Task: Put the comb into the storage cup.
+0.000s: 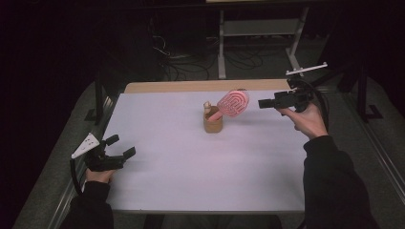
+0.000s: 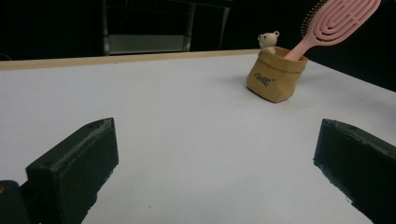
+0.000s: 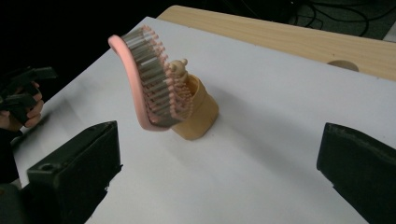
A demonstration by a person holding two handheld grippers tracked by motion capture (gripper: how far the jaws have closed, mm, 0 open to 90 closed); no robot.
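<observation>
The pink plastic hairbrush with a slotted oval head stands handle-down in a small tan kraft-paper pouch with dark lettering on its side. The brush leans out of the pouch toward my right, its head well above the rim and its bristles turned toward my right gripper. Beside the handle, a small cream teddy-bear figure peeks over the rim of the same pouch. The pouch sits upright near the middle of the white-topped desk, a little toward the far side, where a strip of bare wood shows along the edge.

My right gripper hovers above the desk just beside the brush head, not touching it; its jaws stand wide apart with nothing between them. My left gripper rests low near the left edge of the desk, well apart from the pouch, its jaws also spread and empty.
</observation>
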